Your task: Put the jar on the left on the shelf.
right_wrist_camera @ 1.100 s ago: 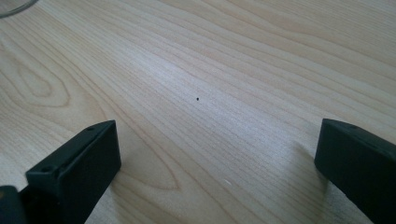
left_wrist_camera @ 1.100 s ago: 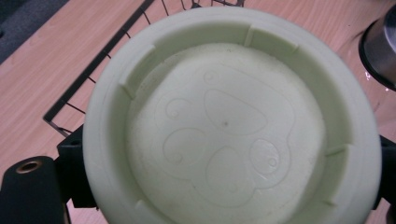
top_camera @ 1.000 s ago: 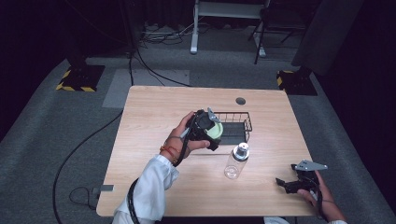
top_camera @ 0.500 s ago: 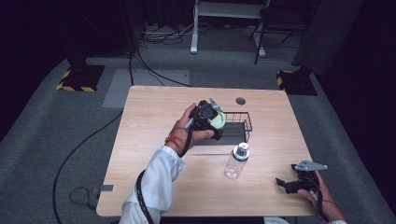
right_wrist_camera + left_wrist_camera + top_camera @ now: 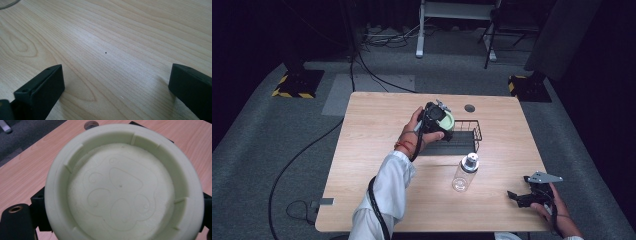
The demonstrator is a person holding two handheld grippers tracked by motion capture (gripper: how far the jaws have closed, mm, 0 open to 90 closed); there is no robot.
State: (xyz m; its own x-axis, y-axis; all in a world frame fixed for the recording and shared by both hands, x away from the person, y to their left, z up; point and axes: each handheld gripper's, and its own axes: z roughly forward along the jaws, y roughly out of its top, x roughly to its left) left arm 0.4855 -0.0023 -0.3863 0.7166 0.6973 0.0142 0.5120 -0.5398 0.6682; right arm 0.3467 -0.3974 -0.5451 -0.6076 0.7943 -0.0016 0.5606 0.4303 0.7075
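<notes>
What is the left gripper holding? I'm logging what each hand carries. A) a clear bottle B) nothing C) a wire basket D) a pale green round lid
D: the left gripper is clamped on a pale green lid, held above the wire basket.

A white sleeve [image 5: 388,186] is worn on the left arm, and a red band [image 5: 403,146] is seen at that wrist. A black cable [image 5: 377,210] is trailed along the sleeve from the left claw [image 5: 438,119], whose body is black and is topped by a small grey plate. The right claw [image 5: 518,196] is black too, with a grey three-cornered plate [image 5: 543,177] mounted on top and a thin black cable at the right hand [image 5: 552,210]. In the right claw's own view, two blocky black jaws with flat, matt faces are shown; a small screw hole is sunk in the top of the left one.
</notes>
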